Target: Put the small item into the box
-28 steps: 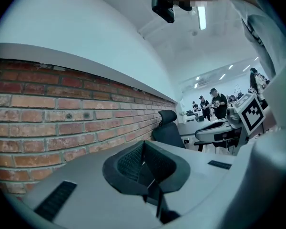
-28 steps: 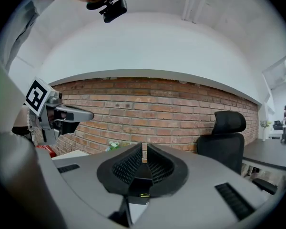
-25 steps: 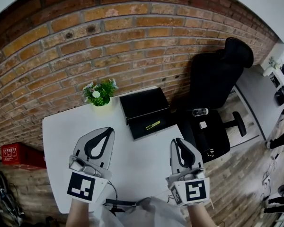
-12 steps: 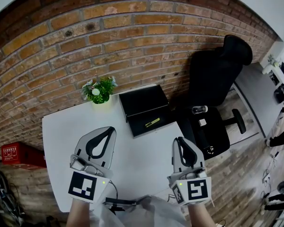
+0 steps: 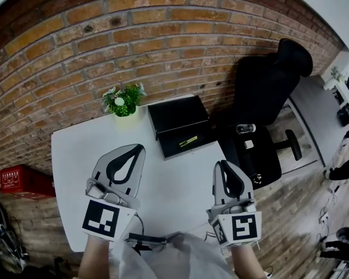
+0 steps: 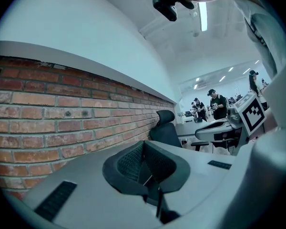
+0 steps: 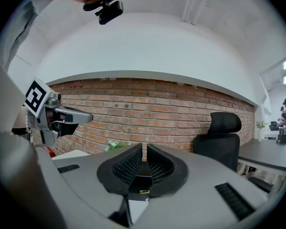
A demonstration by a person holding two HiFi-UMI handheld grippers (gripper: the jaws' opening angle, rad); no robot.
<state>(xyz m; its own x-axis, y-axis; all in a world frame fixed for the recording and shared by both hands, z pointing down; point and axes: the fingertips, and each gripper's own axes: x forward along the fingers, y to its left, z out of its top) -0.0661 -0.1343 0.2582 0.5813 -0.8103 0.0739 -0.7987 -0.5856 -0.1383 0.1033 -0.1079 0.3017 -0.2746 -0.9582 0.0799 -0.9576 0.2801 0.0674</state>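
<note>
On the white table (image 5: 174,185), close to the brick wall (image 5: 134,45), a black box (image 5: 174,116) lies open. The small yellow item (image 5: 188,140) rests on the front half of the box. A little plant (image 5: 123,102) stands just beside the box. A black chair (image 5: 262,92) is next to the table. The left gripper (image 5: 141,147) hangs over the near part of the table, jaws closed, with nothing in them. The right gripper (image 5: 223,163) hangs near the table's edge, apart from the box. Its jaws are pressed close, with only a thin crack between them, and hold nothing.
</note>
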